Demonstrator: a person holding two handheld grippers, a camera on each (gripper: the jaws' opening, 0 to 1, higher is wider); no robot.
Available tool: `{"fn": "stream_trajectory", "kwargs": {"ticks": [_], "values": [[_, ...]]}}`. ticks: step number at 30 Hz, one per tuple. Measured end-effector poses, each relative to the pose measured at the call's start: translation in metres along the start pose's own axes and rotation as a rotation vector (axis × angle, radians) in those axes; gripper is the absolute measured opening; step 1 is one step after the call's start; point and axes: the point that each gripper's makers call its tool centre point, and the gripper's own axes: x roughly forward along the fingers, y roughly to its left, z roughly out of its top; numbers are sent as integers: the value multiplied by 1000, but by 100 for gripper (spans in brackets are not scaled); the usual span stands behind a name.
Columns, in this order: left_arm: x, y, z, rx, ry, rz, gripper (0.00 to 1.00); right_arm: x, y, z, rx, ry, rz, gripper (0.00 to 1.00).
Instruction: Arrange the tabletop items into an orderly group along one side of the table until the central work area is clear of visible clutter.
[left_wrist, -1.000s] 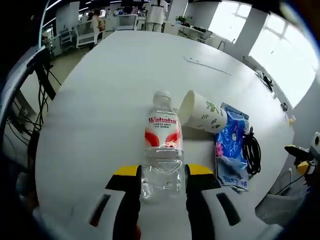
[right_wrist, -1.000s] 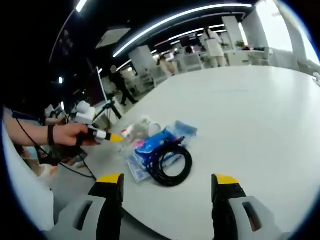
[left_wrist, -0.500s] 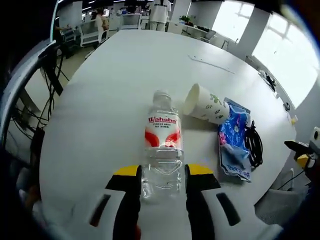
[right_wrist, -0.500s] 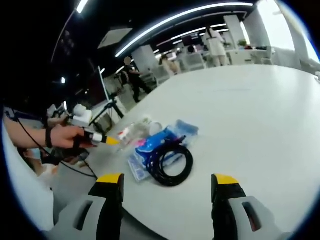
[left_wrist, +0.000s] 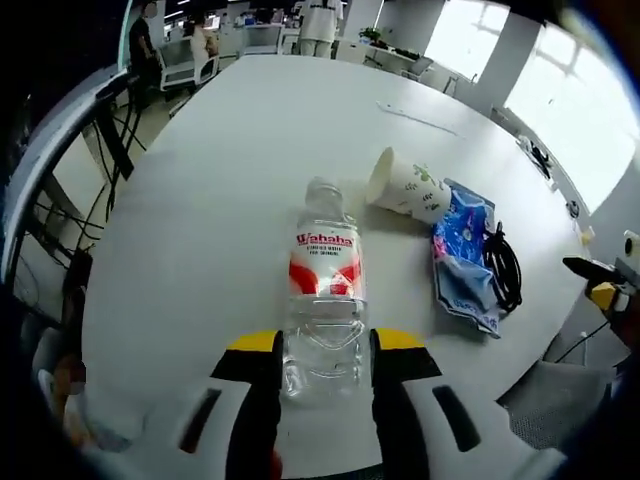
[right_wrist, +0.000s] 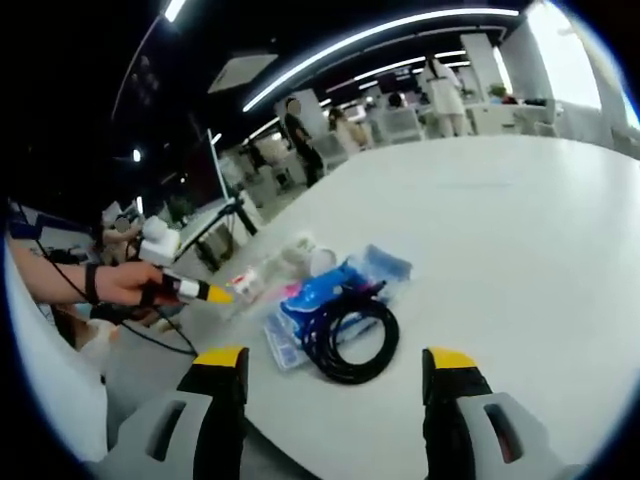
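Left gripper (left_wrist: 322, 352) clamped on clear water bottle (left_wrist: 324, 300) above white table (left_wrist: 230, 190), paper cup (left_wrist: 405, 187) tipped beside blue packet (left_wrist: 462, 262) and black cable (left_wrist: 500, 268), right gripper (right_wrist: 335, 385) spread wide, holding nothing

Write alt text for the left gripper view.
The left tongs grip a clear Wahaha water bottle above a white table. Beyond it lie a tipped paper cup, a blue packet and a coiled black cable.

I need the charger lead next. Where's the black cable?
In the right gripper view, the coiled black cable lies on the blue packet, just ahead of the open right gripper.
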Motion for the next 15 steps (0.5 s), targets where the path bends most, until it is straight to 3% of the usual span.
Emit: {"fn": "stream_trajectory", "kwargs": {"ticks": [15], "values": [[-15,9,-22,14,38,-5,33,10,15,-2,-29,31,33,71]]}}
